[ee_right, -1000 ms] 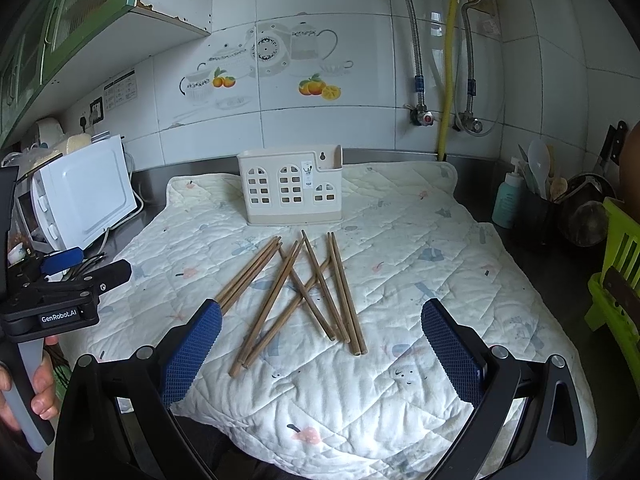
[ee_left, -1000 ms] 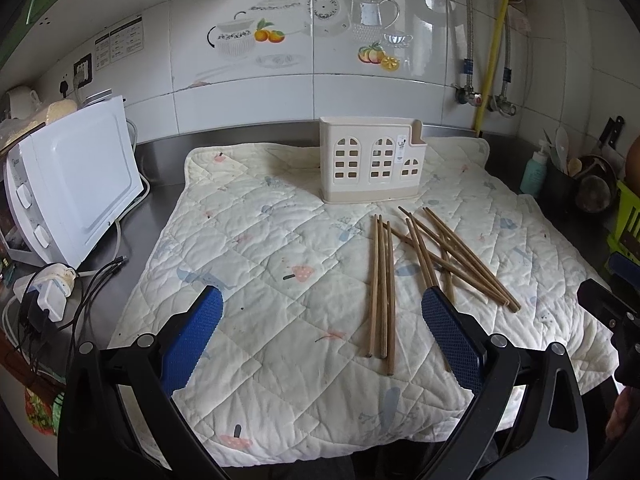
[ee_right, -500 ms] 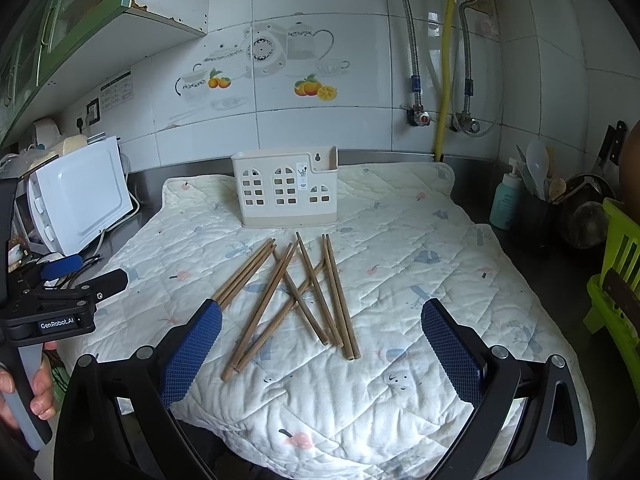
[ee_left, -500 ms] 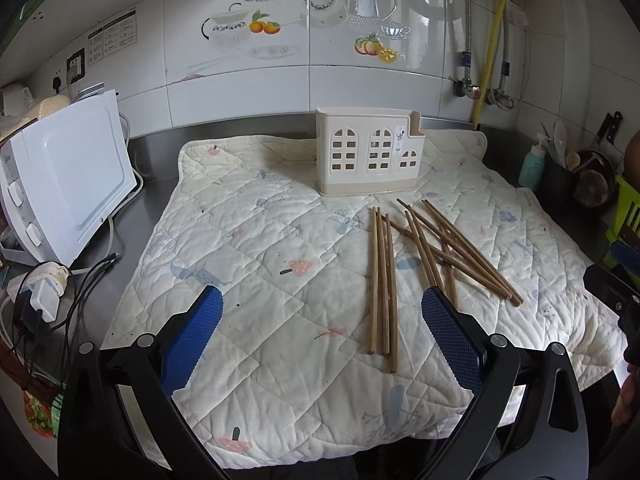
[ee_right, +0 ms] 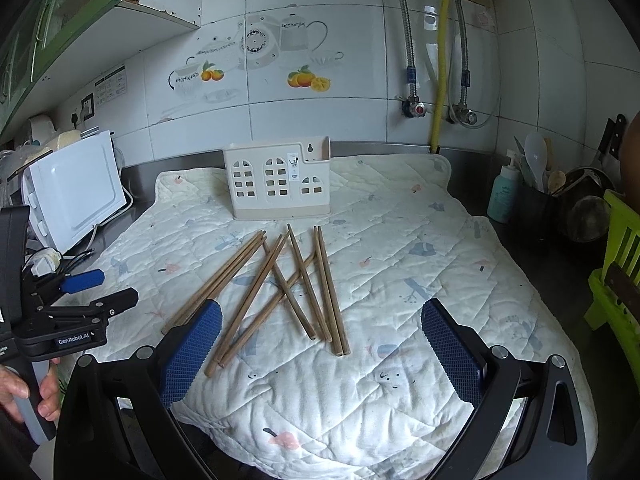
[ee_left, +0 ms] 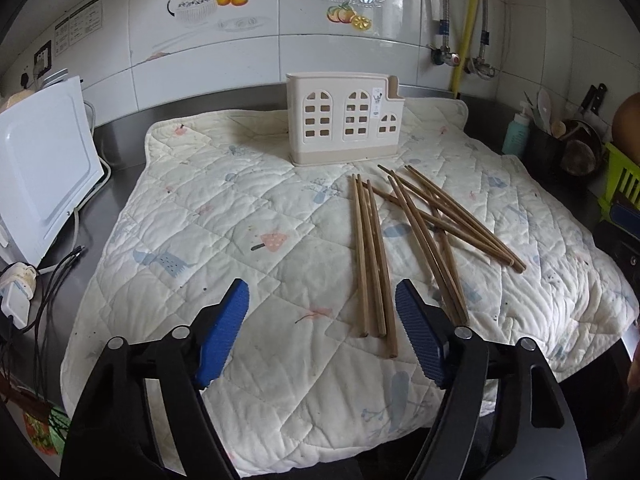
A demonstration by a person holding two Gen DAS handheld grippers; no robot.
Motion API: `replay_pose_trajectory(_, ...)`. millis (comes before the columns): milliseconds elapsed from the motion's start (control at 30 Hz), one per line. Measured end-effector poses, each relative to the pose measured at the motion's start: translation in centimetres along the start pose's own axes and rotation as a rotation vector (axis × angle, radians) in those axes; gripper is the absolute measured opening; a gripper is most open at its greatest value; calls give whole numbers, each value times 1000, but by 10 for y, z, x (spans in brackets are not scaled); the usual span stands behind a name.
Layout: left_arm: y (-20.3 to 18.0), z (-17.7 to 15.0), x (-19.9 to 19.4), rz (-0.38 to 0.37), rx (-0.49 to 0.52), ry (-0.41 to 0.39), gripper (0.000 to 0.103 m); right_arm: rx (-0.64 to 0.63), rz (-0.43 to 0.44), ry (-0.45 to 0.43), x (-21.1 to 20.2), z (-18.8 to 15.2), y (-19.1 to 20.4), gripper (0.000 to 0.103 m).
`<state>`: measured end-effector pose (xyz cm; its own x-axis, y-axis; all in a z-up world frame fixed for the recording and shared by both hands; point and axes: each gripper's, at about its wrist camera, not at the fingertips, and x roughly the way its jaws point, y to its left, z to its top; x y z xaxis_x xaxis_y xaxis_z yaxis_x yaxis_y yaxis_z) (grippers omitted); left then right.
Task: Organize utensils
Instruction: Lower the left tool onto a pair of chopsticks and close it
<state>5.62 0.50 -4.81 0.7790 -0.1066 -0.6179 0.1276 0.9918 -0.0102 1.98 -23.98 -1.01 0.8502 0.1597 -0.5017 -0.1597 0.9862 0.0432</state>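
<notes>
My left gripper [ee_left: 322, 308] narrowing, nothing between jaws; right gripper [ee_right: 320, 328] apart, empty. Risk: crossed chopsticks [ee_left: 416, 236] scatter, roll on soft quilt [ee_left: 240, 208] if pinched off-centre.

White microwave [ee_left: 44, 168] at left on steel counter [ee_left: 116, 204], power plug [ee_left: 16, 292] beside; quilted mat [ee_left: 240, 240] spread; teal bottle [ee_right: 505, 192] and green rack [ee_right: 616, 272] at right; fruit-decal tiles [ee_right: 308, 78] behind.
</notes>
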Motion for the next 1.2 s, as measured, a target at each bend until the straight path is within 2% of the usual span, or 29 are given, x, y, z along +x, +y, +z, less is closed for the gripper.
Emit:
replay_pose_trajectory(200, -5, -8, 26, -62, 16, 44, 40, 1, 11, 18, 12, -4, -1, 97)
replay_pose_trajectory(400, -8, -8, 49, -93, 26, 73, 27, 11, 16, 40, 27, -7, -7, 97)
replay_pose_trajectory(800, -10, -4, 82, -126, 11, 127, 23, 28, 9, 75, 53, -11, -20, 97)
replay_pose_trajectory(1000, -15, -4, 85, -94, 52, 116, 23, 31, 6, 86, 63, -12, -23, 96)
replay_pose_trajectory(1133, -17, -3, 84, -77, 37, 112, 22, 32, -1, 95, 68, -14, -26, 95)
replay_pose_trajectory(1200, -19, -4, 83, -70, 24, 103, 18, 31, -8, 98, 71, -16, -28, 95)
